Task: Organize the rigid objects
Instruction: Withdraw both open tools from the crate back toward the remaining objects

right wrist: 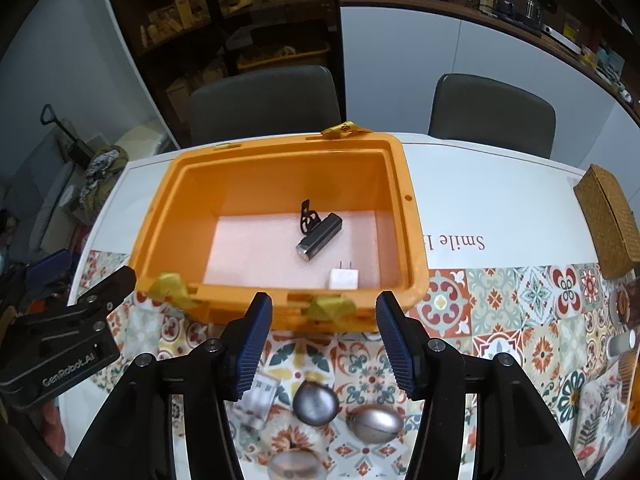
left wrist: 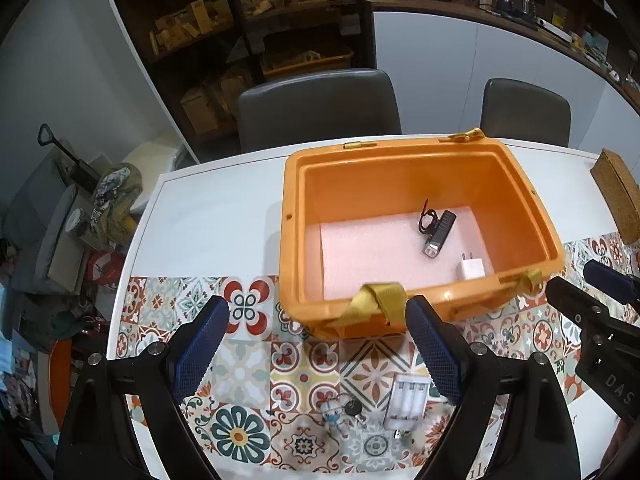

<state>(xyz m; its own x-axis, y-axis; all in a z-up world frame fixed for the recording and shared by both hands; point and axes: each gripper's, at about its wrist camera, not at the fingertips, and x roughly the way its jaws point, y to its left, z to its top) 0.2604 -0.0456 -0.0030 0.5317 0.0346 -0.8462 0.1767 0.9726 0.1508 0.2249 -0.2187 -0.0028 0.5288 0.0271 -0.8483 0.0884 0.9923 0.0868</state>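
Nearest the cameras, on the patterned mat in front of the orange bin (left wrist: 520, 204), the items still to be sorted are seen: a white battery charger (left wrist: 406, 404) and a small figure keychain (left wrist: 334, 420) on the bin's near left side, and two rounded metal objects (right wrist: 316, 402) (right wrist: 376, 424) beside them toward the right. The left gripper (left wrist: 318, 356) is held above the charger and keychain with its jaws spread wide and nothing between them. The right gripper (right wrist: 322, 344) is poised over the metal pieces, its jaws partly apart and likewise empty. Farther on, inside the bin on its pale foam lining, a black bike light with its mount (left wrist: 436, 232) and a white plug adapter (left wrist: 470, 268) are already stowed near the bin's right front corner. Beyond the bin, two chairs (left wrist: 320, 108) are drawn up to the table. A slip is judged possible: the rounded metal pieces could roll from a narrow grasp, and the yellow straps (left wrist: 372, 304) draped over the bin's near rim could be snagged on the way in.
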